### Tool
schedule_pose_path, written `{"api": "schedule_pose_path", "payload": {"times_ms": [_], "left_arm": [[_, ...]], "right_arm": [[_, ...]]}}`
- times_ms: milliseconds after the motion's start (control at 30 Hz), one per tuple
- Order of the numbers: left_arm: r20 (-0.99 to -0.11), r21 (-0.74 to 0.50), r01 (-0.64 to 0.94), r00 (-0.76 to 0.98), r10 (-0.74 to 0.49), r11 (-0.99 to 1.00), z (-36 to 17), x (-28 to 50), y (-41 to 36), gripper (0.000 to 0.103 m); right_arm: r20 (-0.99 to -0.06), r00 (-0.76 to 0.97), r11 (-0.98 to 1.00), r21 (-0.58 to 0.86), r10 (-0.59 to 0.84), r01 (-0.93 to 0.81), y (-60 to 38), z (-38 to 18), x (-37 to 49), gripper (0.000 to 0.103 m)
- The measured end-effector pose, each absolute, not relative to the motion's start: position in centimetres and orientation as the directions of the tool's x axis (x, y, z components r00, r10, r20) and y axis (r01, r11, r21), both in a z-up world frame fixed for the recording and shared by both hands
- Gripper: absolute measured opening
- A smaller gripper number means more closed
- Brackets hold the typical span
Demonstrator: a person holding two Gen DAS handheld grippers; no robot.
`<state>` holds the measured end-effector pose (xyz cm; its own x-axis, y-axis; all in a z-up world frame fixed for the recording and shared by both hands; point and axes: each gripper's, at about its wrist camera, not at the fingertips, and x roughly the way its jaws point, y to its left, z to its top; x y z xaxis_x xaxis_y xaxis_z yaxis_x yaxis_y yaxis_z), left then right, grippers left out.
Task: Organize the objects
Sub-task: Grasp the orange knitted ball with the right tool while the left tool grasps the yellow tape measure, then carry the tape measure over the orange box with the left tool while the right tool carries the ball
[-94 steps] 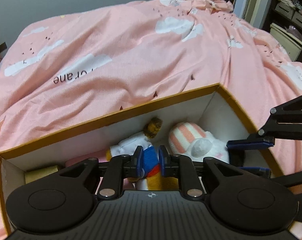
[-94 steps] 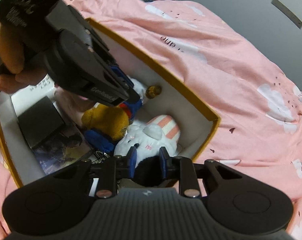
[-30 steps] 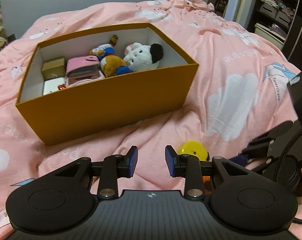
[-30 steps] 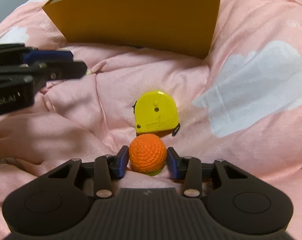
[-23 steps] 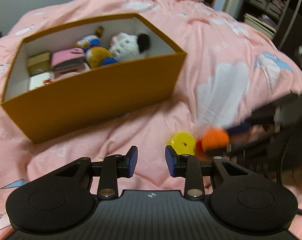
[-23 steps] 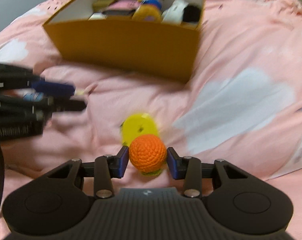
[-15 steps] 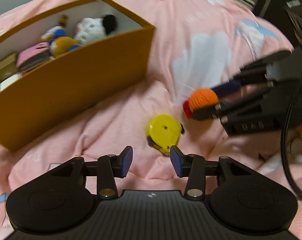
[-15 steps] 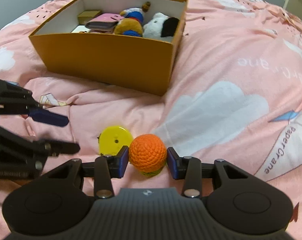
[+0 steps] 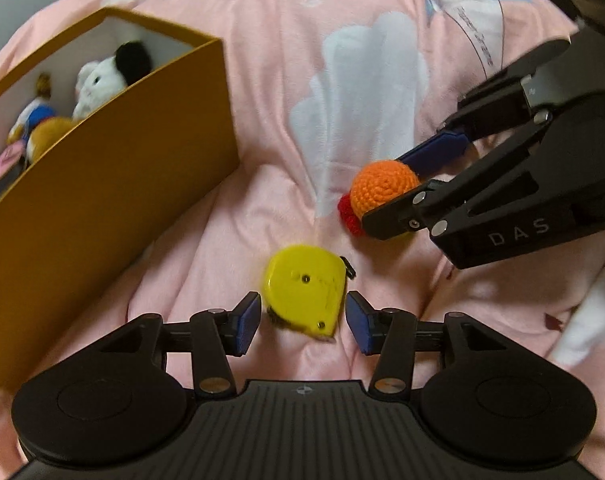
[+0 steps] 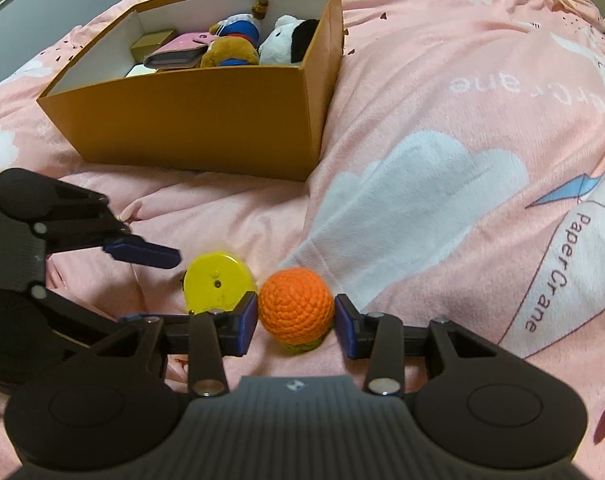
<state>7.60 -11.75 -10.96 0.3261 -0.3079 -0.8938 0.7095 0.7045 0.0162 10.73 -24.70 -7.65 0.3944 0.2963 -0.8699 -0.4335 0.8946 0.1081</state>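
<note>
A yellow tape measure (image 9: 302,290) lies on the pink bedspread, between the fingers of my open left gripper (image 9: 301,322), with small gaps either side. It also shows in the right wrist view (image 10: 216,280). My right gripper (image 10: 296,324) is shut on an orange crocheted ball (image 10: 296,309) and holds it just above the bedspread; the ball (image 9: 382,186) has red and green parts underneath. The orange cardboard box (image 10: 206,120) stands further back on the bed and holds plush toys (image 10: 286,40), a pink wallet (image 10: 178,52) and a small box.
The pink bedspread (image 10: 442,140) with white cloud prints covers everything around. The box wall (image 9: 102,208) stands close on the left of my left gripper. The right gripper (image 9: 390,196) is close to the right of the tape measure.
My left gripper has opened wider and moved forward and down around the tape measure. My right gripper has lifted the orange ball off the bed and holds it beside the tape measure.
</note>
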Motion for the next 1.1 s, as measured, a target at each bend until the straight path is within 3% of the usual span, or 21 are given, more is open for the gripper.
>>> {"api": "schedule_pose_path", "payload": {"times_ms": [667,800,1100], "left_arm": [[-0.882,0.111,0.735,0.383,-0.275,0.669,-13.0,6.7,-13.7,0.056],[-0.879,0.094,0.723,0.383,-0.283,0.685,-13.5,6.9,-13.6,0.06],[-0.838,0.043,0.681,0.423,-0.345,0.731,-11.5,5.9,-11.5,0.059]], "right_arm": [[-0.868,0.382,0.894,0.139,0.316,-0.425,-25.3,-8.3,11.0,0.043],[-0.869,0.384,0.896,0.133,0.311,-0.424,-25.2,-8.2,10.9,0.043],[-0.862,0.406,0.891,0.107,0.304,-0.441,-24.7,-7.2,10.4,0.043]]}}
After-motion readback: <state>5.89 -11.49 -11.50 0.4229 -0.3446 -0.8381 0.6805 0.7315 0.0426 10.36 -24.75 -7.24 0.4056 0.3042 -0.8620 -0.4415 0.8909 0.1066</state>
